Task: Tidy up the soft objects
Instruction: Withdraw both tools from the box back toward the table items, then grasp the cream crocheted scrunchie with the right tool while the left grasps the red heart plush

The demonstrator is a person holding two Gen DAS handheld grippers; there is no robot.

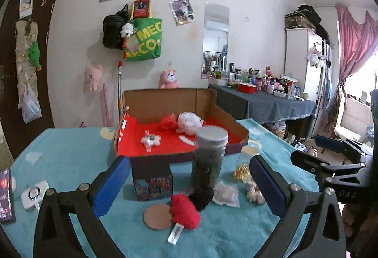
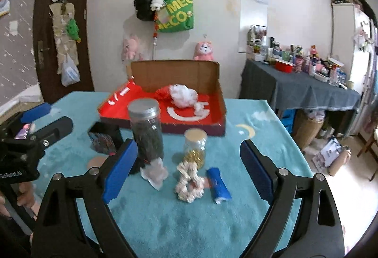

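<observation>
Below, we see a fuzzy red heart plush (image 1: pixel 184 210) and cream scrunchie (image 2: pixel 189 183) lying on the teal bench (image 2: pixel 236 222); left tongs (image 1: pixel 189 177) and right tongs (image 2: pixel 189 171) both gape, empty.

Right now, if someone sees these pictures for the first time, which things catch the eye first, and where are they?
The open cardboard box with its bright red inside stands at the far side of the turquoise table cover, with a white puff in it. In front of it rises a tall dark jar with a grey lid. Nearer, a red plush heart lies before the open left tongs, and a cream scrunchie before the open right tongs.
</observation>
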